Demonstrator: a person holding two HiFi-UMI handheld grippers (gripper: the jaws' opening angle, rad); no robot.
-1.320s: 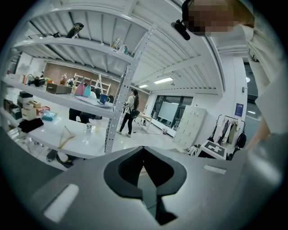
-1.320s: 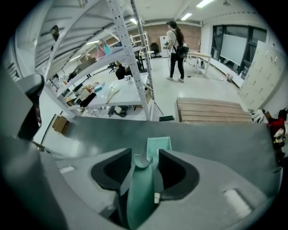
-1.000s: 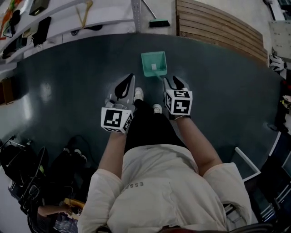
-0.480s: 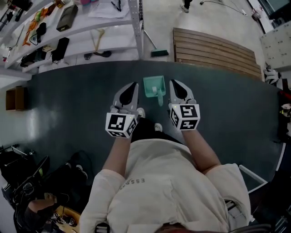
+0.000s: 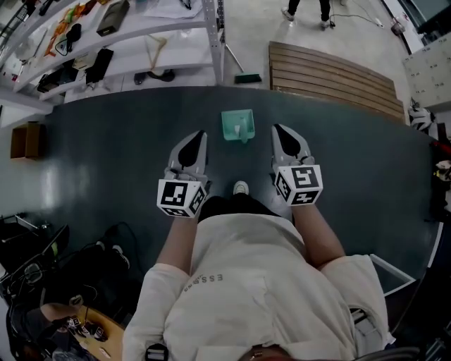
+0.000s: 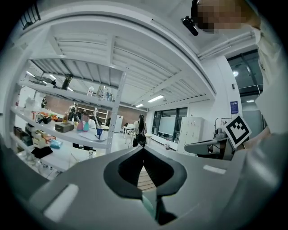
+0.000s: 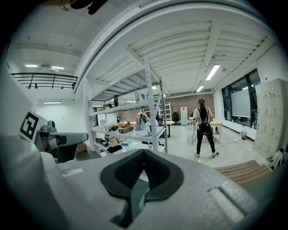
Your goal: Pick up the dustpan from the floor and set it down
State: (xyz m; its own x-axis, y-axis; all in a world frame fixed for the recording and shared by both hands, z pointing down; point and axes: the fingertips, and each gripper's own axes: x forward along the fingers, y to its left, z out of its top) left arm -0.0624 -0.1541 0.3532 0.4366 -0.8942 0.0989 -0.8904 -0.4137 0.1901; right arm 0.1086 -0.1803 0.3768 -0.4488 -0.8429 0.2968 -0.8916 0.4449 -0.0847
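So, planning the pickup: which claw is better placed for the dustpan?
Right, probably. The dustpan has its handle angled toward the right claw; the left claw is no nearer. Both shut, empty.

In the left gripper view the dustpan [image 6: 147, 206] shows only as a thin green strip in the gap below the closed jaws; the left gripper [image 6: 143, 148] covers the rest of it. In the right gripper view it is the same behind the right gripper [image 7: 144, 152]. In the head view the wearer's torso [image 5: 261, 282] hides the legs, and only one shoe [image 5: 241, 187] shows. A second person [image 5: 304, 8] is cut off by the top edge above the legs. The things on the shelf rack [image 5: 183, 53] are too small to name. The dark heap [image 5: 42, 282] at the bottom left cannot be told apart.
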